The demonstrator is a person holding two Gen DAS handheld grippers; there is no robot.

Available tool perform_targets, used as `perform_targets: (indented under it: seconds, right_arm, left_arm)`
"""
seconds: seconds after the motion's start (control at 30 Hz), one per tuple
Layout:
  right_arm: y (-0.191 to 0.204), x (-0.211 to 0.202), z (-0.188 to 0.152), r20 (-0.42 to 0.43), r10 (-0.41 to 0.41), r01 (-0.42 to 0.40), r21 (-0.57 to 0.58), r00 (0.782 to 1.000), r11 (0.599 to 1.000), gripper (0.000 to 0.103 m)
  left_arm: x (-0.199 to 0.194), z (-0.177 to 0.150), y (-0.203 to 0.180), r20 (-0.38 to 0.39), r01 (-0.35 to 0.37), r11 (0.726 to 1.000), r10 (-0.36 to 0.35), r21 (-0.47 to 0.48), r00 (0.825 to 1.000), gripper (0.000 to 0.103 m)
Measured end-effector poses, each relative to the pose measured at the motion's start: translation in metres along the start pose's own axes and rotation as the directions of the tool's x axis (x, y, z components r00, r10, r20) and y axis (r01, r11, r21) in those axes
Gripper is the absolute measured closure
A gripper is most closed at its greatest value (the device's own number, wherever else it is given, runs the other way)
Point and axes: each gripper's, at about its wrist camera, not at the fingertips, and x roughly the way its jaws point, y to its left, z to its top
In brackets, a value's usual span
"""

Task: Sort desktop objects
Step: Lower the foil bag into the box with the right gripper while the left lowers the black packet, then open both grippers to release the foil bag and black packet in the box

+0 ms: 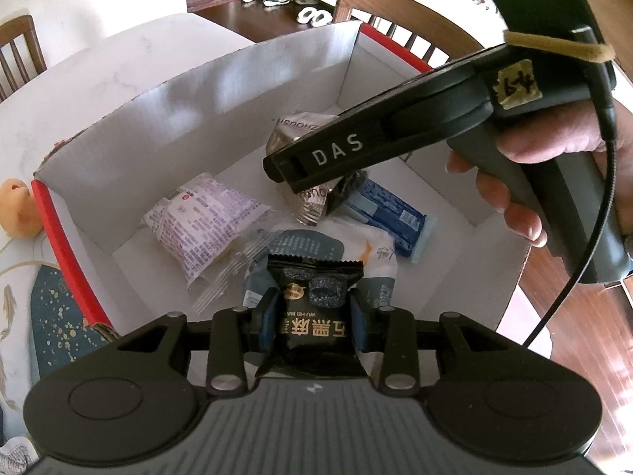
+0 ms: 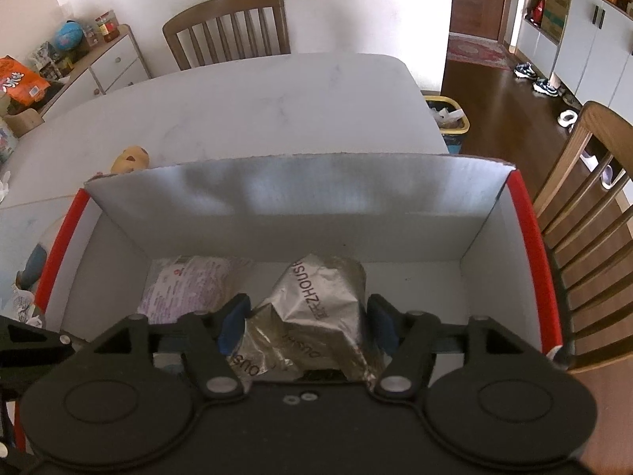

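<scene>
A white cardboard box [image 1: 198, 111] with red edges stands on the table. My left gripper [image 1: 312, 316] is shut on a black snack packet [image 1: 314, 289], held above the box's near side. My right gripper [image 2: 306, 324] hangs inside the box, a person's hand [image 1: 554, 150] on its grip. A crumpled silver packet [image 2: 320, 297] lies between its jaws. The left pad is beside the packet and the right pad stands clear of it, so the jaws are open. In the left wrist view the silver packet [image 1: 312, 206] shows under the right gripper's tip [image 1: 285, 174].
On the box floor lie a pink-printed white packet [image 1: 205, 221], a blue packet [image 1: 391, 217] and a white and grey packet [image 1: 356, 245]. A peach-coloured toy [image 1: 18, 213] sits on the white table [image 2: 257, 99] left of the box. Wooden chairs [image 2: 229, 27] stand around it.
</scene>
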Motion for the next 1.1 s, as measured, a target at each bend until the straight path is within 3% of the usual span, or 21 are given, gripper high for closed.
perform_targets:
  seconds: [0.1, 0.2, 0.33, 0.47, 0.93, 1.1]
  right_arm:
    - [-0.001, -0.005, 0.0, 0.006, -0.002, 0.002, -0.004, 1.0, 1.0, 0.035]
    - [-0.003, -0.012, 0.0, 0.018, -0.003, 0.003, -0.005, 1.0, 1.0, 0.029]
    - [-0.003, -0.023, 0.003, 0.038, -0.006, 0.007, -0.017, 0.999, 1.0, 0.025]
    - [-0.003, -0.029, 0.001, 0.043, -0.01, 0.011, -0.02, 0.999, 1.0, 0.018]
    - [-0.003, -0.056, -0.014, 0.107, 0.014, -0.015, 0.011, 0.994, 1.0, 0.013]
    - [-0.005, -0.067, -0.017, 0.141, 0.016, -0.021, 0.037, 0.99, 0.999, 0.0]
  left_arm:
    - [0.0, -0.002, 0.0, 0.007, -0.007, 1.0, 0.007, 0.003, 1.0, 0.062]
    - [-0.002, -0.004, 0.0, 0.024, -0.012, 1.0, 0.012, 0.002, 1.0, 0.048]
    - [-0.008, -0.006, 0.0, 0.037, -0.011, 1.0, 0.011, 0.007, 0.999, 0.043]
    - [-0.009, -0.007, 0.002, 0.046, -0.019, 1.0, 0.019, 0.005, 0.999, 0.041]
    - [-0.024, -0.013, -0.005, 0.092, -0.029, 0.999, 0.031, -0.02, 0.995, 0.035]
    - [-0.032, -0.019, -0.013, 0.108, -0.052, 0.999, 0.05, 0.012, 0.993, 0.031]
